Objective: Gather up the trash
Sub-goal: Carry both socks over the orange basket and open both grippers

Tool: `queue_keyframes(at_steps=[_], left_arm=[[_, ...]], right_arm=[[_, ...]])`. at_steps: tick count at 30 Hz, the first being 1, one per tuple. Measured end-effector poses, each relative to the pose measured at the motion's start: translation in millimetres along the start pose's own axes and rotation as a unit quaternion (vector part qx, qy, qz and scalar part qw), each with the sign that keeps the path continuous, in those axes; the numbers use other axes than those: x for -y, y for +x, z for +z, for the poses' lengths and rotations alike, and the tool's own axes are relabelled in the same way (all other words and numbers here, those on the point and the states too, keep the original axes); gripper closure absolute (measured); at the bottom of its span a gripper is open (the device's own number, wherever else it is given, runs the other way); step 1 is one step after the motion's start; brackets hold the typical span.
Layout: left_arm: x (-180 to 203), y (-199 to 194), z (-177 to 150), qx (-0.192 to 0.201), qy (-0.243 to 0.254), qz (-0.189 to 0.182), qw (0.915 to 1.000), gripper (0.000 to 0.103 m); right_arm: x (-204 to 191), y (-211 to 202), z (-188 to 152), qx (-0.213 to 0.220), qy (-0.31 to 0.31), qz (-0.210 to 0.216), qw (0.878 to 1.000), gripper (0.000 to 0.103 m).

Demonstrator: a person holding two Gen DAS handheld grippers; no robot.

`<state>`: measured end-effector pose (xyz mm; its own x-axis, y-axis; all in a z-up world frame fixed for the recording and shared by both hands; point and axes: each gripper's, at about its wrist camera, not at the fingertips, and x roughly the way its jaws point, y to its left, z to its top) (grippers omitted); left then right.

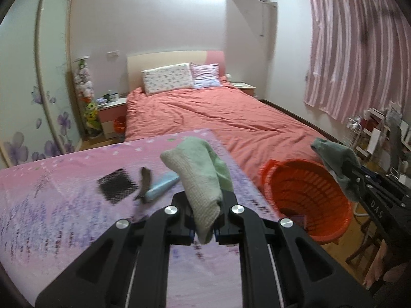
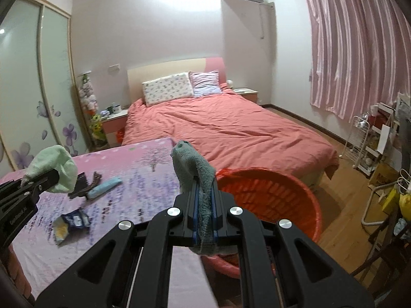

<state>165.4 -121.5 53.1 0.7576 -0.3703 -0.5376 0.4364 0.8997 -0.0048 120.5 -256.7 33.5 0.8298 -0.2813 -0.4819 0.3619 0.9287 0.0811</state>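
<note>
Right wrist view: showing orange basket (image 2: pixel 269 200) lying just right of table (image 2: pixel 143 179), mouth tilting toward both grippers. Sitting nearer: right gripper (image 2: pixel 204 214), clamping grey-green cloth (image 2: pixel 192 169), long axis running forward along fingers. Reaching from farther left: left gripper (image 1: pixel 205 215), pinching pale green cloth (image 1: pixel 197 169), long axis pointing up and away. Remaining on table: snack wrapper (image 2: pixel 73 222), blue tube (image 2: pixel 104 185).
</note>
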Motion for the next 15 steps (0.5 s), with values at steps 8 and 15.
queue_keyframes(at_steps=[8, 15], left_arm=[[56, 30, 5, -0.02, 0.006, -0.07, 0.9973, 0.092], [120, 72, 0, -0.048, 0.023, -0.133, 0.9896, 0.091]], right_arm=[[55, 15, 1, -0.016, 0.071, 0.025, 0.997, 0.095], [97, 39, 3, -0.031, 0.125, 0.036, 0.991, 0.095]])
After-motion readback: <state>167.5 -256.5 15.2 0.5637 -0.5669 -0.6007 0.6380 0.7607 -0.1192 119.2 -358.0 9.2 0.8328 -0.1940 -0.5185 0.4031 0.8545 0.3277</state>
